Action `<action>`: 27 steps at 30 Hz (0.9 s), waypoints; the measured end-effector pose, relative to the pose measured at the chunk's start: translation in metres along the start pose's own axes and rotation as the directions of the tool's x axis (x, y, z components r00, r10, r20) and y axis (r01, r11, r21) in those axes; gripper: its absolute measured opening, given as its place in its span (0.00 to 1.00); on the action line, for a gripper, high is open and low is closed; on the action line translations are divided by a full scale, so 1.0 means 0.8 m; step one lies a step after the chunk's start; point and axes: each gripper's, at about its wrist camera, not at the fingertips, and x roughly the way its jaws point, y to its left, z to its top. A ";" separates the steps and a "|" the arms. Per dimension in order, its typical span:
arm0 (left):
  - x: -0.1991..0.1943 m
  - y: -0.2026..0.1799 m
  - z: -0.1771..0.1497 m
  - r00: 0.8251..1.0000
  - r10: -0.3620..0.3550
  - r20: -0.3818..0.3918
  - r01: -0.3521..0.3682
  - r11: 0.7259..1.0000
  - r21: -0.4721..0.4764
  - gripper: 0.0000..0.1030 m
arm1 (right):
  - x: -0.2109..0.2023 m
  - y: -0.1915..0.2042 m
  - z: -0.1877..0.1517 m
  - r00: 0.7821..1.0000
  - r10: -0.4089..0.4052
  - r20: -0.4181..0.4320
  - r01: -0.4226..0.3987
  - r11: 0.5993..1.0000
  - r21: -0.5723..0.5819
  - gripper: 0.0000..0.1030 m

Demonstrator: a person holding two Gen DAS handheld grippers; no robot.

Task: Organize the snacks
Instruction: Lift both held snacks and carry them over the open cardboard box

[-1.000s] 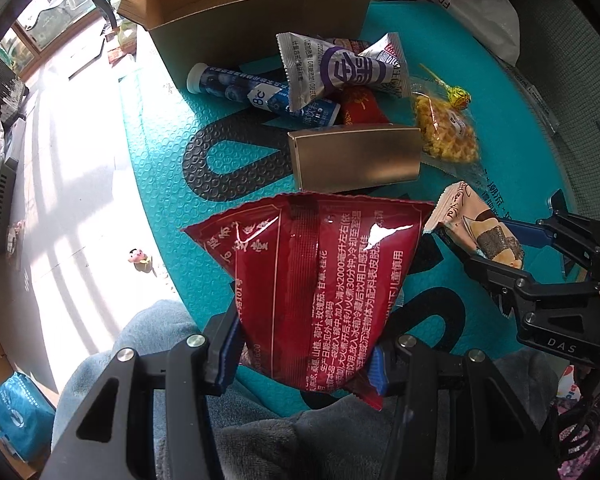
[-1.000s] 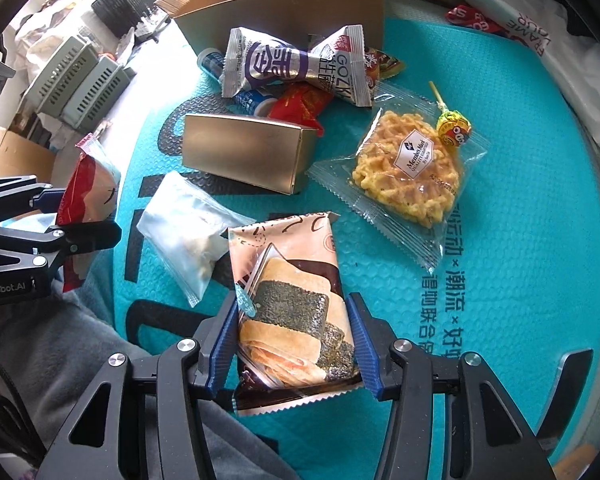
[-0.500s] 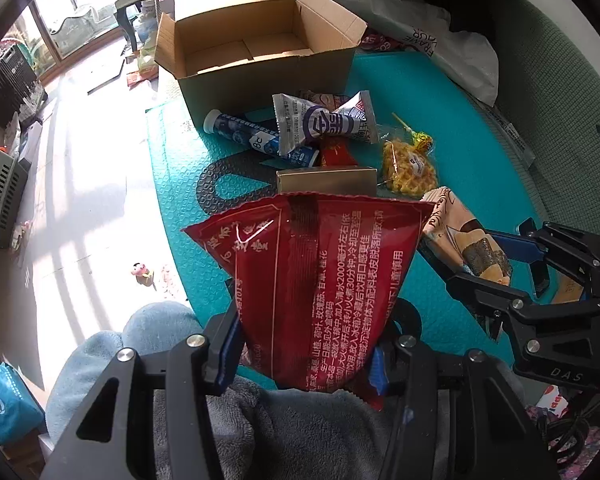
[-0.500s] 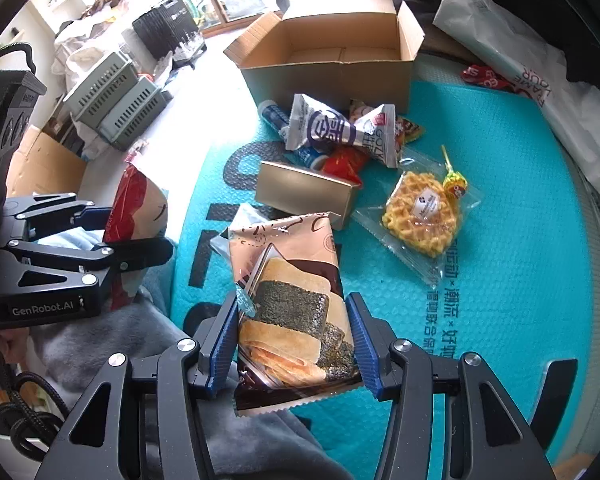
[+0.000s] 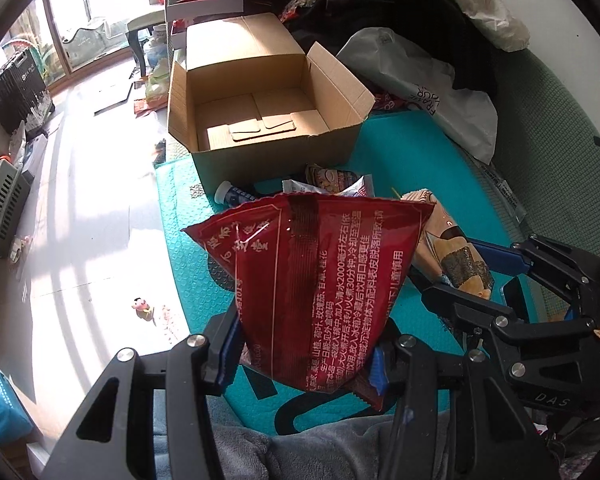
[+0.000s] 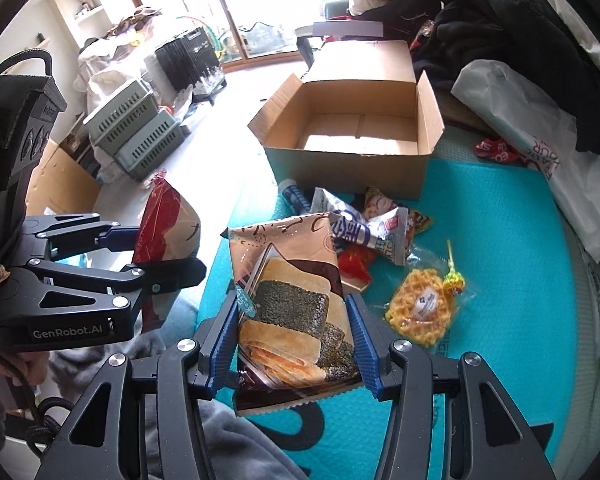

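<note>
- Right now, the left gripper [image 5: 304, 360] has its jaws closed on the low end of a red bag [image 5: 320, 276], holding it up in the air over the teal mat [image 5: 188, 256].
- The right gripper [image 6: 292, 344] has its jaws closed on both sides of a tan cracker pack [image 6: 290, 300], also up off the mat.
- The open cardboard box [image 6: 352, 172] sits at the far end of the mat, and it looks empty inside.
- Both bags look light and soft. They are shiny, so they may slip, and a hard squeeze could break the crackers.
- I think the best place to hold is down low on the sides, where the bag is full, not on the thin sealed edge.
- More snacks lie on the mat just in front of the box: a waffle pack [image 6: 420, 312] with a lollipop [image 6: 454, 280] next to it, and a white and purple bag [image 6: 364, 236].
</note>
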 end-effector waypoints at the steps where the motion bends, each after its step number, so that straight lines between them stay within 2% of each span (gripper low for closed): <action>1: 0.001 0.003 0.008 1.000 -0.005 0.006 0.005 1.000 -0.006 0.48 | 0.001 -0.002 0.008 1.000 0.000 0.007 0.000 1.000 -0.004 0.50; 15: 0.031 0.047 0.144 0.996 -0.011 0.090 0.013 1.000 -0.018 0.48 | 0.044 -0.043 0.134 0.994 -0.016 0.113 0.016 1.000 -0.004 0.50; 24: 0.096 0.076 0.231 0.994 -0.049 0.095 0.052 0.998 -0.029 0.48 | 0.104 -0.088 0.205 0.988 -0.080 0.136 0.074 0.996 0.049 0.50; 27: 0.118 0.086 0.249 0.995 -0.042 0.092 0.046 0.998 -0.041 0.48 | 0.125 -0.102 0.223 0.986 -0.095 0.134 0.086 0.994 0.069 0.50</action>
